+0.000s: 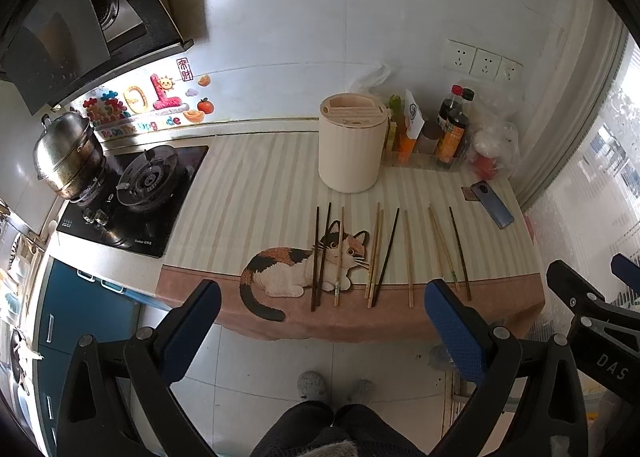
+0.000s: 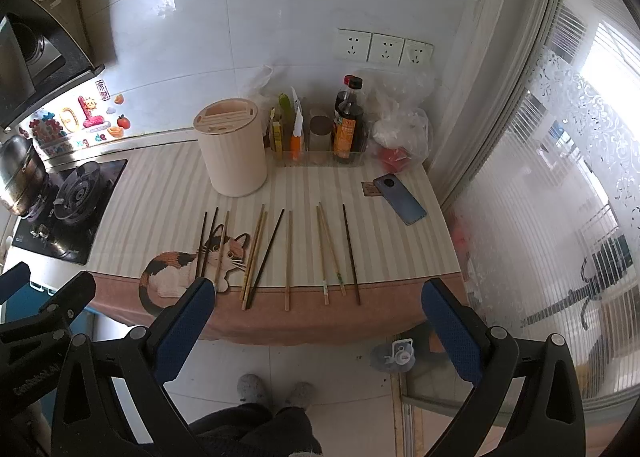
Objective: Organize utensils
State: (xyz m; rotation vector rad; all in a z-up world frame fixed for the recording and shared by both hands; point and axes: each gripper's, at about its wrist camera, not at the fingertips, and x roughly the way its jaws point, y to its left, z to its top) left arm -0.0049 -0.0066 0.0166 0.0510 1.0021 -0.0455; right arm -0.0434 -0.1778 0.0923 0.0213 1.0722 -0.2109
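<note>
Presently: nothing picked, chopsticks [image 2: 288, 261] loose on mat [image 2: 160, 193].
Both tongs, left gripper [image 1: 324, 317] and right gripper [image 2: 320, 317], released; next, grasp one for the holder [image 2: 231, 153].

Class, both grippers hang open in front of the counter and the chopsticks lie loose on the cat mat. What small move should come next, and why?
Probably bring the right gripper forward and down over the rightmost dark chopstick. Both grippers are open and empty, short of the counter edge, the left gripper too. That chopstick lies alone on the right gripper's side, and the slotted cream holder stands empty behind.
</note>
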